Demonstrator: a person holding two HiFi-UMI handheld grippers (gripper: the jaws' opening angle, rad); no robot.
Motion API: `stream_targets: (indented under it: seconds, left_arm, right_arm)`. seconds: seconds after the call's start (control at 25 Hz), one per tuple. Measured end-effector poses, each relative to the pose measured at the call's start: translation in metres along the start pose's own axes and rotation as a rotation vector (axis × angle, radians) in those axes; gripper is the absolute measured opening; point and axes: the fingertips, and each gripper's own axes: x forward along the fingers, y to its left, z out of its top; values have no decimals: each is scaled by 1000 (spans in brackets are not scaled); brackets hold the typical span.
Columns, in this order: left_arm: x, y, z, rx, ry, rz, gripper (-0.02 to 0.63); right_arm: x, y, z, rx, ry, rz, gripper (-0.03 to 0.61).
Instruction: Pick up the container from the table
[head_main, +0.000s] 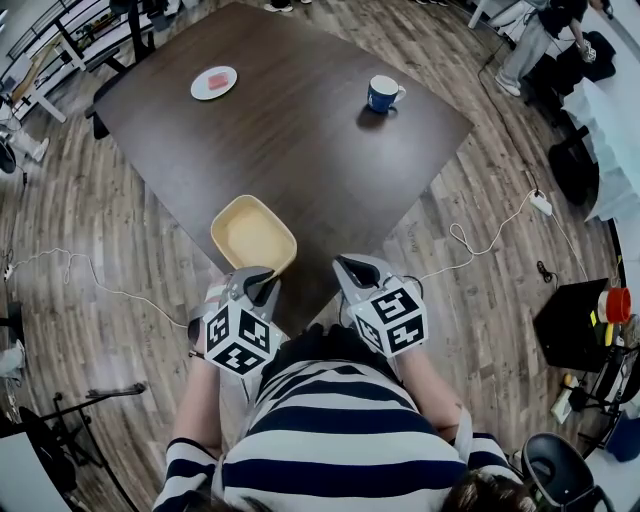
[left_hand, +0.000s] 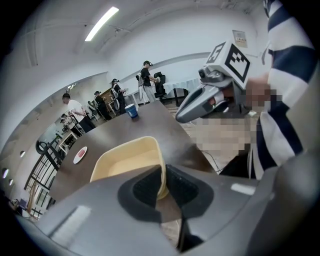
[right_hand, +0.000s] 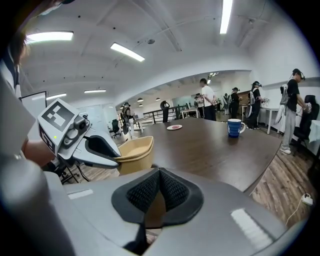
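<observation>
Left tongs (left_hand: 162, 187) are clamping the container (head_main: 252, 233) rim for lifting.
Right tongs (right_hand: 159, 192) are idling closed, empty; container is seemingly overhanging the surface (head_main: 300, 130) corner.

A pale yellow container (head_main: 252, 235) of rounded rectangular shape is seen at the near edge of the dark tabletop (head_main: 300, 130). It is open at the top, with smooth sloping walls and a thin rim, and nothing is seen inside it. It is set upright and turned at an angle to the tabletop's edge, with its near corner reaching past that edge. That near corner wall is gripped between the jaws of the left gripper (left_hand: 162, 186), one jaw inside the rim and one outside. Whether its base touches the tabletop cannot be told.
</observation>
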Motion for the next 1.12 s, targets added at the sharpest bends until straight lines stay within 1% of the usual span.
stream_targets:
  seconds: [0.52,1.12]
  left_arm:
    - [2,5,-6,-13,8,-2,0]
    - [2,7,-8,-2,9,-5,0]
  right_arm:
    - [6,-3,3,-14,7,-23,-5]
    - [8,-2,5,-14,-2,-29,-5]
